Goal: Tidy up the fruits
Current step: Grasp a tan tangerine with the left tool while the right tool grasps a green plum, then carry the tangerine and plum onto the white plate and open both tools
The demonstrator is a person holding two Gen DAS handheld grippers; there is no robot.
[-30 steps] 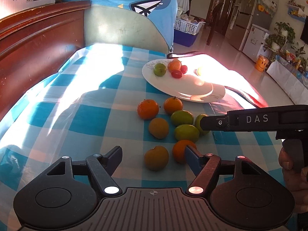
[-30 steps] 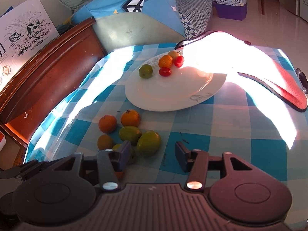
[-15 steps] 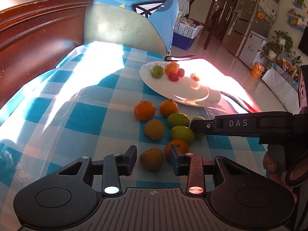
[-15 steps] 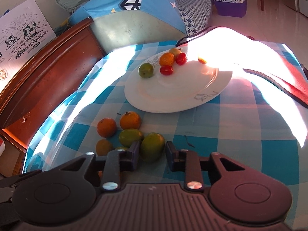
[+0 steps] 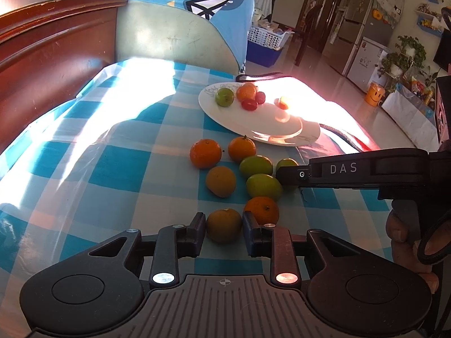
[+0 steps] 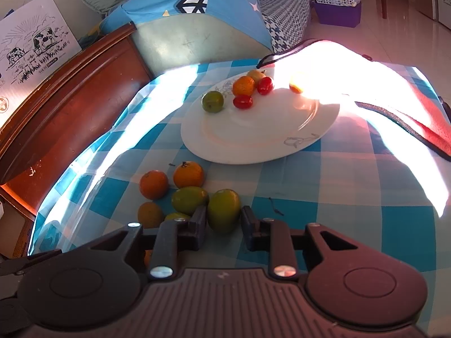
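Fruits: a loose cluster lies on the blue-and-white checked surface, nearer than a white plate.

Left wrist view, left to right. Wooden headboard along the left edge. Two oranges side by side, the left orange and the second orange, both just short of the plate's near rim. Below them a dull orange fruit. Left gripper: jaws clamped on a brownish orange fruit, pads pressing both its sides; the jaws have just been closing onto it. A bright orange sits just beside the right jaw. Two green fruits, a far one and a near one, lie between the oranges and the other tool. A hand shows at the right edge.

Right wrist view, left to right. Right gripper: jaws clamped on a green fruit, resting on the surface; they too have just been closing onto it. Another green fruit touches the left jaw.

On the plate's far side: a green fruit, a small orange, two red tomatoes, one near and one far, and an orange piece in sun glare. A red cloth drapes over the surface's right side.
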